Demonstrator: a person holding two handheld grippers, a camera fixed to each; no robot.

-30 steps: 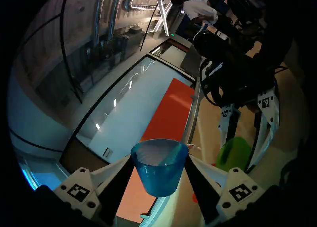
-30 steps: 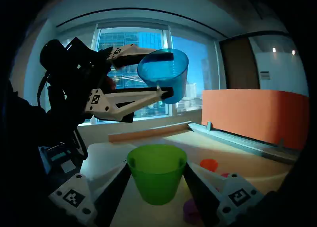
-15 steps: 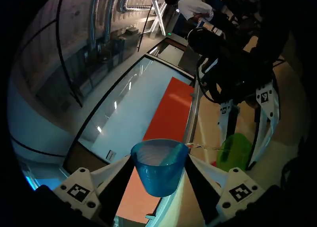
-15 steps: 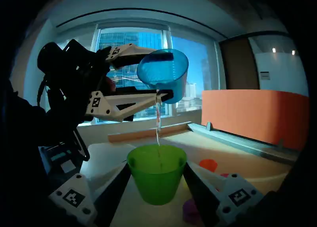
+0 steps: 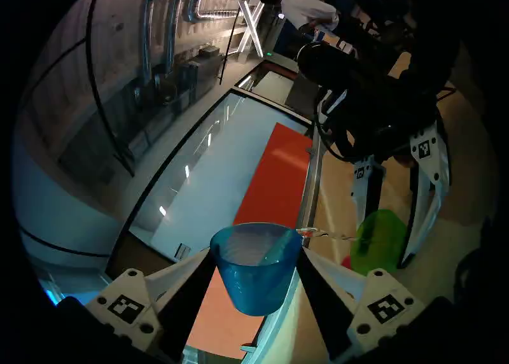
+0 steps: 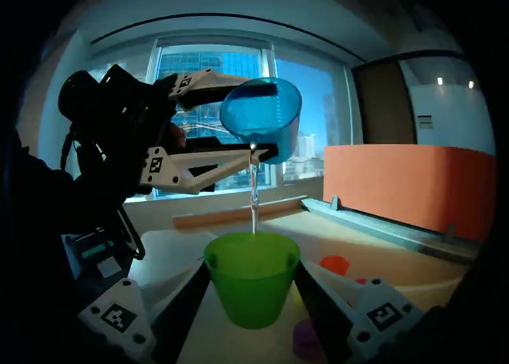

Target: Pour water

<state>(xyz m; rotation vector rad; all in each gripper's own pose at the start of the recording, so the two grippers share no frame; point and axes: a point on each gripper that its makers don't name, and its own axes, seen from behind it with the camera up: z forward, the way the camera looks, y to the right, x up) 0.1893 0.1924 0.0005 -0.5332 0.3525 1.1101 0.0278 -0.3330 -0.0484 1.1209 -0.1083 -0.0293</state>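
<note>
Blue cup (image 6: 261, 112) is clamped, tilted, in the left gripper (image 5: 254, 256); water (image 6: 253, 189) is streamed into the green cup (image 6: 252, 287) clasped by the right gripper (image 6: 252, 265).

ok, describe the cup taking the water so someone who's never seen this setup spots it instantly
In the right gripper view, find the big city window, then the pale table below it. Between the white fingers of the right gripper is an upright translucent green cup. It alone catches the thin water stream from the tilted blue cup above; the small orange cup nearby sits untouched.
</note>
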